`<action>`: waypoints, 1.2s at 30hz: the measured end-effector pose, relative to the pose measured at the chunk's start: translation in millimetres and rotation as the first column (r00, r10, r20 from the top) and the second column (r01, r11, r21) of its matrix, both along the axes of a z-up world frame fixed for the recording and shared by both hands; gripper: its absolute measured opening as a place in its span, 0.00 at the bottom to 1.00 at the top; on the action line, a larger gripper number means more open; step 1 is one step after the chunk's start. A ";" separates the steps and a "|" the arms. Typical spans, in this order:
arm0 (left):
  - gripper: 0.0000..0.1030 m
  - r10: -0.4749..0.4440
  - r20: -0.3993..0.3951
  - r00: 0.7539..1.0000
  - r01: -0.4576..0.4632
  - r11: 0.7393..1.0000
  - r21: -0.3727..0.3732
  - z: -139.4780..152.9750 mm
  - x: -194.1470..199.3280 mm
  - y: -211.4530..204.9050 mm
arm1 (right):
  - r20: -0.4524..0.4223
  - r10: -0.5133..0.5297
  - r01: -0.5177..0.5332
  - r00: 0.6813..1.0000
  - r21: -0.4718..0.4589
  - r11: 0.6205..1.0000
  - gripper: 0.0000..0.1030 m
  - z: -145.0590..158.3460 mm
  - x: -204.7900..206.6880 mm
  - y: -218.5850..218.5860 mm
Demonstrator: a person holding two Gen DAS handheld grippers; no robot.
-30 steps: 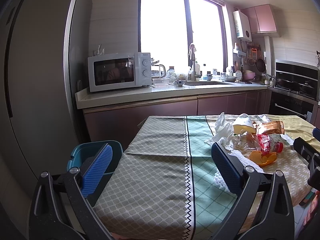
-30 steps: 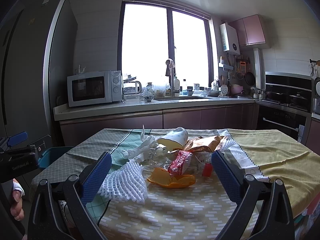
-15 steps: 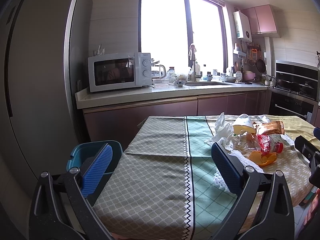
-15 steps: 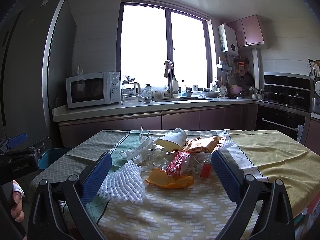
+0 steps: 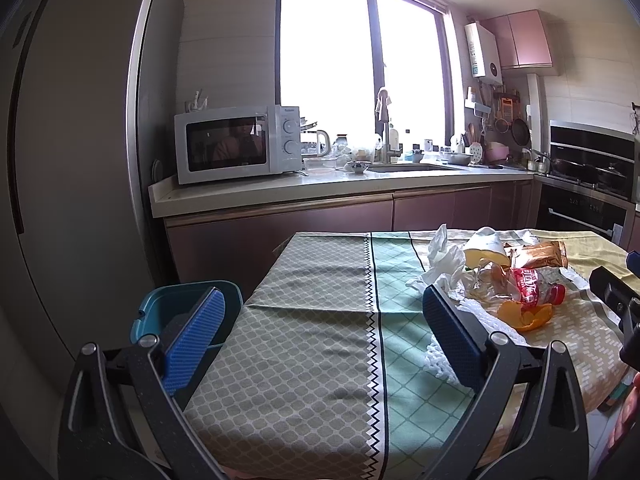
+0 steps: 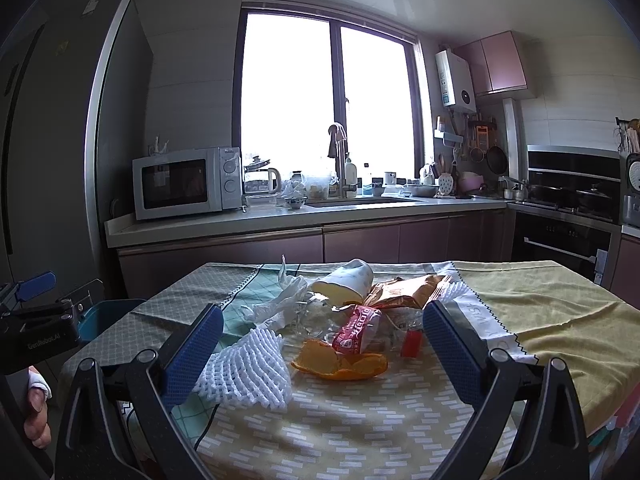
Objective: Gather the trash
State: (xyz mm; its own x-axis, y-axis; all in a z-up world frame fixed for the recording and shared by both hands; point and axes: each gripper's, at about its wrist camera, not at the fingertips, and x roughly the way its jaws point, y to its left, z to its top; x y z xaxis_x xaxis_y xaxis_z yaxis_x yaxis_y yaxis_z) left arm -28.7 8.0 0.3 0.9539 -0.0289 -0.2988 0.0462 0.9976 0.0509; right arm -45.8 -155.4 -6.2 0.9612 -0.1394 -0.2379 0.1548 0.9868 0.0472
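We hold the left gripper (image 5: 322, 332) low at the bottom of the left wrist frame, its blue-padded jaws spread wide and empty above the grey-green patterned tablecloth (image 5: 312, 320). Our right gripper (image 6: 323, 350) sits at the bottom of the right wrist frame, jaws likewise wide apart and gripping nothing, aimed at the litter heaped in the centre of that frame.

The trash lies together on the cloth-covered table. Nearest the right gripper's left pad rests a white foam fruit net (image 6: 248, 368), with curled orange peel (image 6: 340, 364) just beside it to the right. Behind the peel lies a crushed clear plastic bottle with a red label (image 6: 358, 330) and a red cap. Farther back, a crumpled white tissue (image 6: 280, 300) sits left of centre, a tipped white paper cup with a yellow inside (image 6: 344, 286) lies at centre, and a shiny orange-brown snack wrapper (image 6: 404, 290) stretches to its right, touching the cup.

In the left wrist frame the same heap occupies the right middle, and a teal plastic bin (image 5: 176, 312) stands on the floor at lower left, beside the table's edge, partly behind the left pad. A white microwave (image 5: 236, 144) sits on the counter at middle left.
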 end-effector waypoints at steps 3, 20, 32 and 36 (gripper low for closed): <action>0.95 -0.004 -0.001 1.000 0.004 1.000 0.002 -2.2 2.0 -3.0 | -0.002 0.000 0.000 1.000 0.004 1.000 0.94 -1.4 1.0 -1.5; 0.95 -0.097 -0.094 0.991 0.099 0.995 0.023 -21.7 28.3 -30.1 | -0.089 0.013 -0.008 0.996 0.061 0.998 0.94 -19.3 28.0 -28.3; 0.94 -0.303 -0.299 0.905 0.317 0.948 -0.001 -57.8 80.2 -78.1 | -0.296 0.066 -0.015 0.953 0.171 0.985 0.94 -46.8 77.0 -67.3; 0.87 -0.379 -0.373 0.847 0.381 0.922 -0.073 -69.3 94.9 -84.7 | -0.356 0.123 -0.046 0.926 0.217 0.975 0.89 -59.2 92.8 -69.7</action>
